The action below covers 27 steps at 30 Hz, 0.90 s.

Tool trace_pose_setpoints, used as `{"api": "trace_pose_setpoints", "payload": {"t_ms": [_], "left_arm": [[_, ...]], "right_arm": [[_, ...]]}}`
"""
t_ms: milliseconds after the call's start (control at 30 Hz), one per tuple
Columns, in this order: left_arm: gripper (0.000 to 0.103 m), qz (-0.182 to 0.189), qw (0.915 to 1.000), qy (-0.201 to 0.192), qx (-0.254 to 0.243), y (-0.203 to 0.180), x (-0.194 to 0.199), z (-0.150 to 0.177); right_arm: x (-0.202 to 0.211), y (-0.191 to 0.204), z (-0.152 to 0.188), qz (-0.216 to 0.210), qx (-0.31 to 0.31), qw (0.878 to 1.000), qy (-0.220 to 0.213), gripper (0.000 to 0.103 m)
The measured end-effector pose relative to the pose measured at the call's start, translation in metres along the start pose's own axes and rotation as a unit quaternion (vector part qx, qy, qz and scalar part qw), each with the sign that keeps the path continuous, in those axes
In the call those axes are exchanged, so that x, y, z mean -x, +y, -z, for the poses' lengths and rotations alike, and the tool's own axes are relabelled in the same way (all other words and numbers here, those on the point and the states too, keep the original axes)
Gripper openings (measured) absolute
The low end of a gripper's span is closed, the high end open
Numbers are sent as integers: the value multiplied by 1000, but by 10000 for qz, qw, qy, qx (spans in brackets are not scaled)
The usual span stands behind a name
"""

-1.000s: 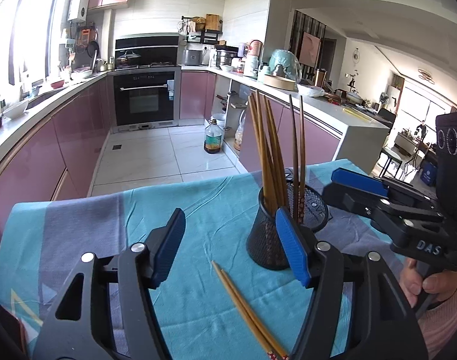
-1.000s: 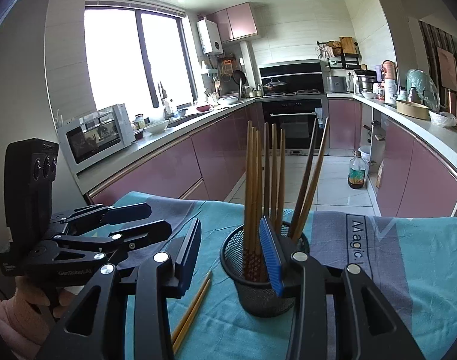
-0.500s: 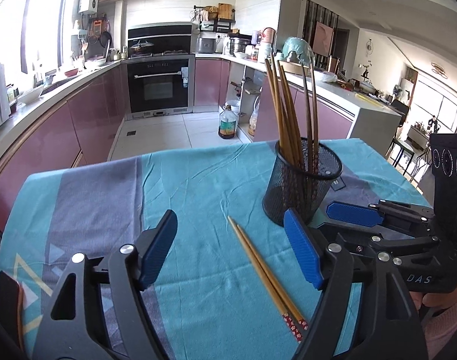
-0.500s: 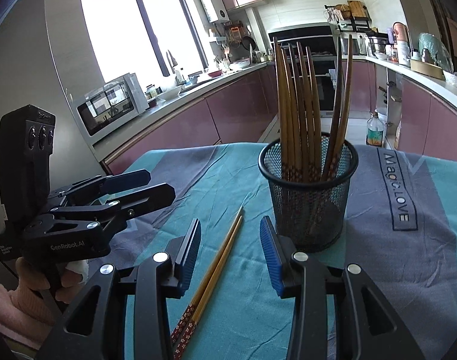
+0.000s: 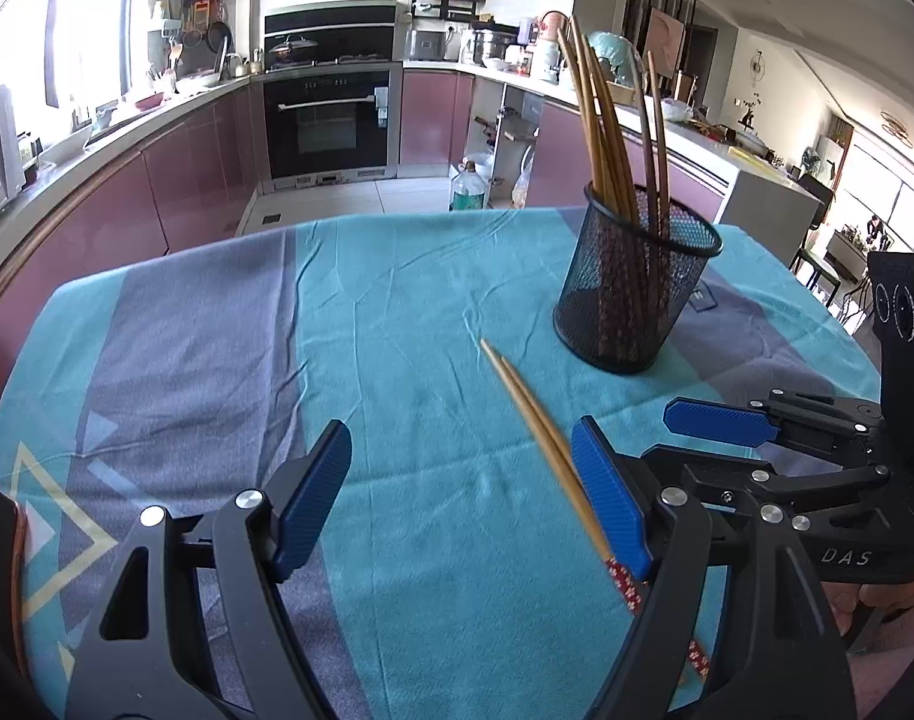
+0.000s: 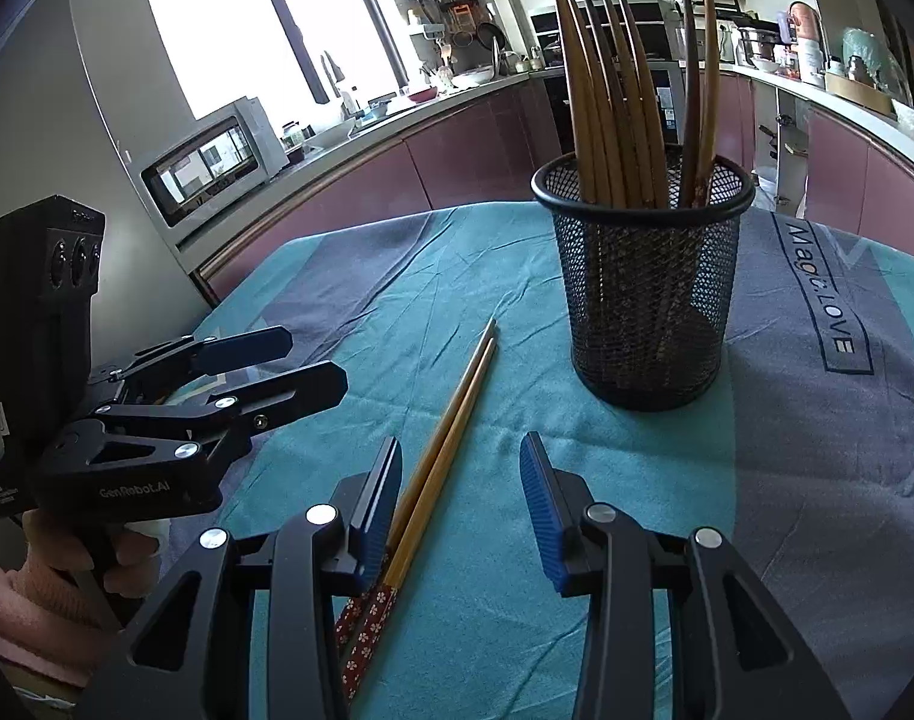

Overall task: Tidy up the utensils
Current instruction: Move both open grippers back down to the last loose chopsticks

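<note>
Two light wooden chopsticks [image 5: 535, 420] [image 6: 450, 426] with red flowered ends lie side by side on the teal and grey tablecloth [image 5: 396, 312]. Just beyond them stands a black mesh cup [image 5: 631, 294] [image 6: 649, 294] holding several upright chopsticks. My left gripper [image 5: 460, 498] hangs open low over the cloth, and the pair runs under its right finger. My right gripper [image 6: 461, 510] is also open, with the pair passing beneath its left finger and nothing between the pads. Each gripper shows in the other's view, the right gripper [image 5: 685, 444] and the left gripper [image 6: 276, 363], each held by a hand.
The table's far edge [image 5: 396, 219] drops to a tiled kitchen floor with a bottle [image 5: 469, 186]. Purple cabinets, an oven [image 5: 327, 120] and a microwave [image 6: 210, 162] line the walls. A dark, brown-edged thing [image 5: 6, 570] lies at the cloth's left rim.
Both grippers have sunk toward the table and tipped downward, so the lying chopsticks are now close under the fingers. The left jaws have spread wider. The right jaws keep the same gap.
</note>
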State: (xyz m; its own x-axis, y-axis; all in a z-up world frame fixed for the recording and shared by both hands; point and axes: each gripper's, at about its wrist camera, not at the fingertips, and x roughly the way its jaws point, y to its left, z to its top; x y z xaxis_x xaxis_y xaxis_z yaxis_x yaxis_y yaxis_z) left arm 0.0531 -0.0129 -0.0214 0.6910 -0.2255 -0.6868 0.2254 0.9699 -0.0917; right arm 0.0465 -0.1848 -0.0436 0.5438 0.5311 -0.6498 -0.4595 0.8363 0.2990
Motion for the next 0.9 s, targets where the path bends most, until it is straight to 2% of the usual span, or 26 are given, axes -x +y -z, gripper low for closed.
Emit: {"api": "trace_pose_setpoints", "payload": {"t_ms": [233,500,900], "left_arm": [[75,21,9998,186,86,3,-10,8],[75,44,9995,275,119,4,-15,14],[75,72,9993,325,149,3,-19,16]], "right_arm": [[-10,8,10,29,115,9996,242,38],[-15,12,19,97,195,9988,444,31],[-17,19,21,255,385,9977,497,27]]}}
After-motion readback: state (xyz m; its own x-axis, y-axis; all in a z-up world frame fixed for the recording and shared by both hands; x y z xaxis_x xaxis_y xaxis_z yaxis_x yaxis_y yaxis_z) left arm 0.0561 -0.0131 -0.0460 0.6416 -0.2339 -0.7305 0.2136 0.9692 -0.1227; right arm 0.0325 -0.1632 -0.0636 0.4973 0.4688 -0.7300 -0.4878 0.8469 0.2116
